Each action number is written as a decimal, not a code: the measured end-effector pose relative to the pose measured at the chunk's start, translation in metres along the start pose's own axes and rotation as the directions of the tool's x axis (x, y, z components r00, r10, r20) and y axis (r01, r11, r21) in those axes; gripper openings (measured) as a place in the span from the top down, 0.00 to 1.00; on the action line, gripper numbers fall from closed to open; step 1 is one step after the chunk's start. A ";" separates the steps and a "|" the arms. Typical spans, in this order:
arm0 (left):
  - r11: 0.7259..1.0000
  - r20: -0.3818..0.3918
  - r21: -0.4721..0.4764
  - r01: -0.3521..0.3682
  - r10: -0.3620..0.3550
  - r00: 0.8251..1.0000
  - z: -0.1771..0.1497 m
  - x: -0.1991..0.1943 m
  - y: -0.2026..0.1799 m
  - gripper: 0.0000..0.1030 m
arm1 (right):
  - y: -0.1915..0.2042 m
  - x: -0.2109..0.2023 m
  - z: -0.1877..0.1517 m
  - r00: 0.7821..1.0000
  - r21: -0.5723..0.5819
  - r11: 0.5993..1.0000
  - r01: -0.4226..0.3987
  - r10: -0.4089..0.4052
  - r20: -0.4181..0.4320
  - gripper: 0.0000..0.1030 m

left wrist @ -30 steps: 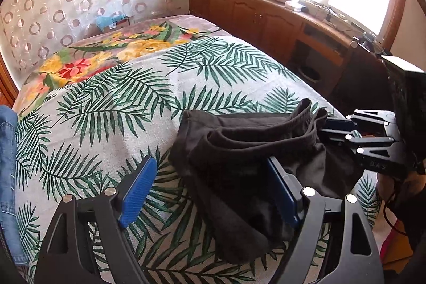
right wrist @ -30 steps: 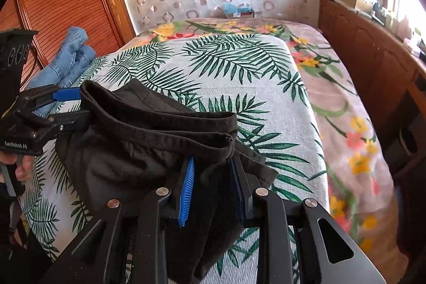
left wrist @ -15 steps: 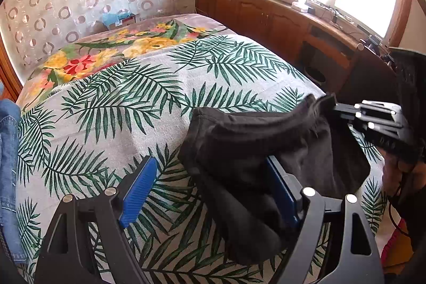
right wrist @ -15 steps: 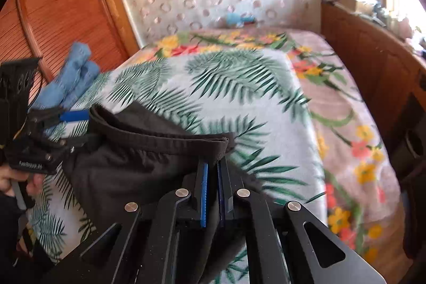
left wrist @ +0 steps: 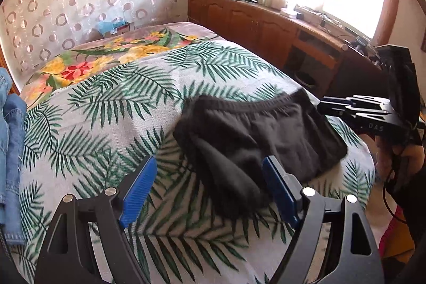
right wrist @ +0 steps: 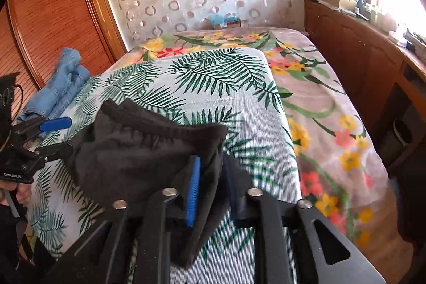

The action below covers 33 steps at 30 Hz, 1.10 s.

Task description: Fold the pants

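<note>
One pair of black pants [left wrist: 255,140] bunched on the bed [left wrist: 111,108], near my edge. My left tongs [left wrist: 210,188] spread, nothing pinched, pants partly between. My right tongs [right wrist: 211,193] have just been opening; pant fabric hangs between the pads, loose. One stack of jeans [right wrist: 57,87] left; cabinets [right wrist: 354,55] right.

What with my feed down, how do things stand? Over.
Left gripper open. Right gripper just opening, black pants between its jaws. Nothing in the way.
</note>
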State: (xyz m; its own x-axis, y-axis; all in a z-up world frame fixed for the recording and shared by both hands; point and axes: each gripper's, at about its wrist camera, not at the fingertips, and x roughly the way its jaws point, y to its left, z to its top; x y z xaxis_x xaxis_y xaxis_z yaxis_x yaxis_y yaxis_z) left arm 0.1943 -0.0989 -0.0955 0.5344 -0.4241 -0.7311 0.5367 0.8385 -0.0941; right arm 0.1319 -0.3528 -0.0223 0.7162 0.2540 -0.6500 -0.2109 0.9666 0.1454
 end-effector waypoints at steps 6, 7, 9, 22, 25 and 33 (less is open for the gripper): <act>0.999 -0.006 0.024 0.030 -0.030 1.000 -0.018 -0.009 -0.012 0.29 | 0.008 -0.028 -0.031 1.000 -0.027 0.999 -0.023 0.023 -0.013 0.74; 0.999 -0.008 0.028 0.028 -0.028 1.000 -0.020 -0.010 -0.013 0.31 | 0.009 -0.031 -0.035 1.000 -0.030 0.999 -0.025 0.025 -0.018 0.74; 0.999 -0.012 0.032 0.034 -0.033 0.999 -0.022 -0.009 -0.016 0.36 | 0.008 -0.037 -0.043 0.999 -0.033 0.999 -0.027 0.026 -0.021 0.74; 0.998 -0.067 0.048 0.029 -0.026 0.997 -0.025 0.011 -0.022 0.61 | 0.011 -0.028 -0.052 0.997 -0.055 0.997 -0.052 0.049 -0.051 0.74; 0.999 -0.063 0.047 0.023 -0.020 0.998 -0.024 0.011 -0.021 0.69 | 0.015 -0.024 -0.053 0.998 -0.084 0.996 -0.037 0.033 -0.051 0.75; 1.000 -0.029 0.022 0.021 -0.021 0.999 -0.023 -0.002 -0.012 0.88 | 0.010 -0.039 -0.050 1.000 -0.083 0.997 0.003 -0.002 0.014 0.94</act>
State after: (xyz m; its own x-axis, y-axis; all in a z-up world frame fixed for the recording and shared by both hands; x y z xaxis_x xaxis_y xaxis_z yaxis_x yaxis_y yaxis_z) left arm 0.1713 -0.0996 -0.1085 0.5041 -0.4314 -0.7482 0.5620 0.8216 -0.0951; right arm 0.0681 -0.3544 -0.0328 0.7256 0.2529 -0.6400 -0.2636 0.9612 0.0810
